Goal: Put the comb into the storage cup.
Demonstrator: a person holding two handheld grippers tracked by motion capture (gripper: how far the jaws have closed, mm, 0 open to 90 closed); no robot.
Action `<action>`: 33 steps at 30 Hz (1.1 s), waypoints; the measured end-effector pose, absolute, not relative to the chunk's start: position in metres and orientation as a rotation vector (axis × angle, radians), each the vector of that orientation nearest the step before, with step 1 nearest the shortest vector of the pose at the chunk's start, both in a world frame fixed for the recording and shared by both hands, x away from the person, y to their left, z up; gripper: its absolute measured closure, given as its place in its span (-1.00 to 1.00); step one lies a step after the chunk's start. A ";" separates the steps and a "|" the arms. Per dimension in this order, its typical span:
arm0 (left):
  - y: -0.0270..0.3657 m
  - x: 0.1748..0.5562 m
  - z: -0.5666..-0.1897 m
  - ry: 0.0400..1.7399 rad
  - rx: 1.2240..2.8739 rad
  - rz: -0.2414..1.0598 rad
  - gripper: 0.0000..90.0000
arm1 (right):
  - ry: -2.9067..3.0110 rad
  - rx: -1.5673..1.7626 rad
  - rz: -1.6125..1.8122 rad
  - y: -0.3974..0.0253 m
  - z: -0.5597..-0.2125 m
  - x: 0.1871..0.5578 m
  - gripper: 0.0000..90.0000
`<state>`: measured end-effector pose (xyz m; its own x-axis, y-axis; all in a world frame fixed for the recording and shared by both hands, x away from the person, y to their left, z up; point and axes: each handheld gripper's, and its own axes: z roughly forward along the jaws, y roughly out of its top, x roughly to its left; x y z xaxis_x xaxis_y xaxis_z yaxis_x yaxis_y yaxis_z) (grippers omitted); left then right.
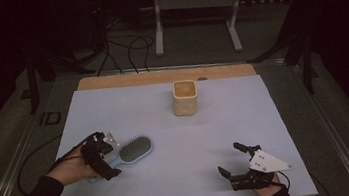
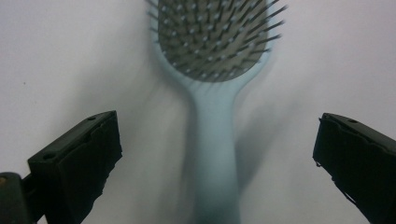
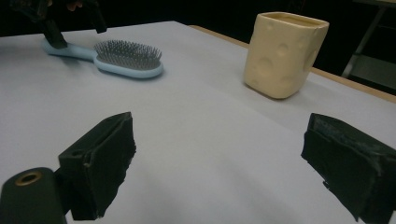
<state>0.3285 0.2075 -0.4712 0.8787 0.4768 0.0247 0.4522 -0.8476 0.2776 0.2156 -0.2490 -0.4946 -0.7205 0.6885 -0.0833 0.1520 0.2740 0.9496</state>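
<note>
Right tongs (image 1: 234, 160) rest apart, idle, well away from the hairbrush (image 1: 135, 149). Left tongs (image 1: 100, 155) stand apart astride its handle, probably to grip it.

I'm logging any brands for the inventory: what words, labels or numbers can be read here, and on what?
None can be read. The hairbrush, the cream cup, the white table cover and both grippers, left and right, bear no legible text in any view.
</note>
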 end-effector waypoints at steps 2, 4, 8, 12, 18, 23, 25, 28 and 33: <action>0.207 0.331 -0.473 0.706 2.792 0.120 -0.88 | 2.057 0.757 1.461 -0.249 -0.494 0.216 -0.80; 0.205 0.332 -0.474 0.694 2.805 0.117 -0.87 | 2.060 0.758 1.459 -0.249 -0.495 0.216 -0.80; 0.203 0.335 -0.475 0.687 2.833 0.112 -0.73 | 2.058 0.759 1.463 -0.249 -0.494 0.216 -0.80; 0.201 0.336 -0.476 0.686 2.867 0.102 -0.64 | 2.060 0.754 1.460 -0.249 -0.494 0.216 -0.80; 0.200 0.338 -0.477 0.691 2.869 0.073 -0.40 | 2.059 0.756 1.463 -0.249 -0.495 0.216 -0.80; 0.197 0.339 -0.479 0.693 2.886 0.059 -0.14 | 2.061 0.754 1.464 -0.249 -0.495 0.216 -0.80; 0.196 0.340 -0.480 0.698 2.886 0.063 -0.05 | 2.059 0.756 1.465 -0.249 -0.495 0.217 -0.80; 0.194 0.341 -0.480 0.693 2.901 0.074 0.06 | 2.063 0.752 1.463 -0.249 -0.495 0.216 -0.80; 0.192 0.344 -0.481 0.694 2.928 0.049 0.27 | 2.065 0.750 1.464 -0.249 -0.495 0.216 -0.80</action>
<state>0.3438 0.1921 -0.4806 0.8936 0.4488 0.0015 0.4445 -0.8854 0.1357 0.2160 -0.2488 -0.4951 -0.7251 0.6839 -0.0805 0.1505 0.2715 0.9506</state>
